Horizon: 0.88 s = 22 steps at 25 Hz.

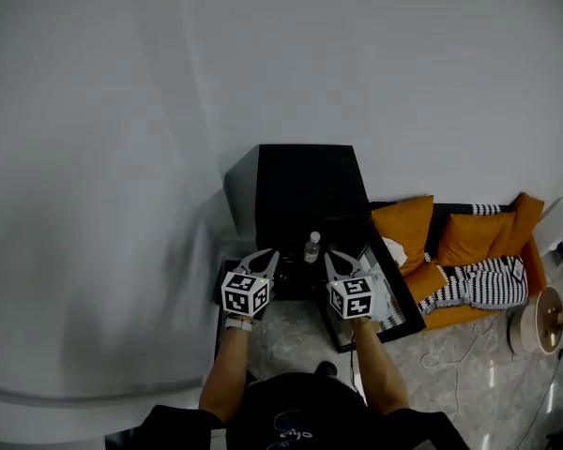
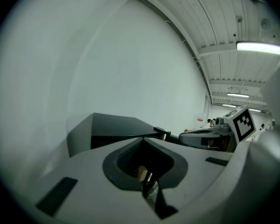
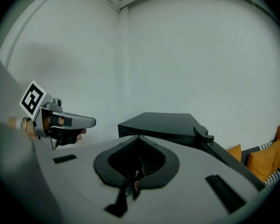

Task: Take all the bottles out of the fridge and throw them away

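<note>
**Both grippers shut and empty at the open fridge**

The fridge, a low black box, is seen in the middle of the head view against a pale wall. Its door is swung open toward the lower right. One bottle is visible just below the fridge's top edge. It is upright, small and clear, with a white cap. Whether it stands on an inner shelf or in the door's rack cannot be told, and no other bottles can be made out in the dark interior.

The left gripper is held to the lower left of the bottle and the right gripper to its lower right, both near it but apart from it. In each gripper view the jaws are seen pressed together with nothing between them, so nothing is held by either.

The bottle is judged to be thin plastic: light, smooth-walled and likely to give under a hard squeeze. How full it is cannot be read, so its weight is left uncertain. The best hold is judged to be across the body at about mid-height, where the wall is straight, or just under the cap, where the neck is stiffer. The jaws would have to be opened first. A narrow upright bottle could be tipped over by a jaw's nudge. No bin is shown in any view.
</note>
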Available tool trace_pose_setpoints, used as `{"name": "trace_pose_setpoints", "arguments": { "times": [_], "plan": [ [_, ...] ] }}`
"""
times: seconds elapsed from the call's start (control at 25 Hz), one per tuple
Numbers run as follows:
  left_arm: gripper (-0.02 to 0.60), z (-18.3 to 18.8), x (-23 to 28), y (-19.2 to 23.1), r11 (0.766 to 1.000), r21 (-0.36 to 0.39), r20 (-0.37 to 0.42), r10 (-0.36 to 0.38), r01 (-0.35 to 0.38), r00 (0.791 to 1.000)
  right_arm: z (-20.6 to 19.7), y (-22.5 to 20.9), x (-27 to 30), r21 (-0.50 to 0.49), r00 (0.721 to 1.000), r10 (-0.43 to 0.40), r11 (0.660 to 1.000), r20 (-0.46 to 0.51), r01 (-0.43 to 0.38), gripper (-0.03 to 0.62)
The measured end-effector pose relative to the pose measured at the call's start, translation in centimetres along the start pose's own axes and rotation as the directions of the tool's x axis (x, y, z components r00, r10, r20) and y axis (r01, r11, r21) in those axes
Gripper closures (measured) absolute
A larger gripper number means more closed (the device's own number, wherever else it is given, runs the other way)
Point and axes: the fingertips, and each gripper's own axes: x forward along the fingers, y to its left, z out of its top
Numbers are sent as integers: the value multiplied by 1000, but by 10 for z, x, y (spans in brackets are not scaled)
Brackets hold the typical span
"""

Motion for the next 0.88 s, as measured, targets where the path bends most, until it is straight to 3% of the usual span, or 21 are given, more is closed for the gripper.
{"name": "trace_pose_setpoints", "arguments": {
  "times": [0.52, 0.88],
  "plan": [
    [580, -11, 27, -26, 997, 50, -46, -53, 56, 998, -15, -38, -20, 22, 999, -40, 999, -7, 40, 586],
    [580, -26, 46, -34, 997, 52, -64, -53, 56, 997, -33, -51, -26, 42, 998, -44, 998, -38, 45, 586]
  ]
}}
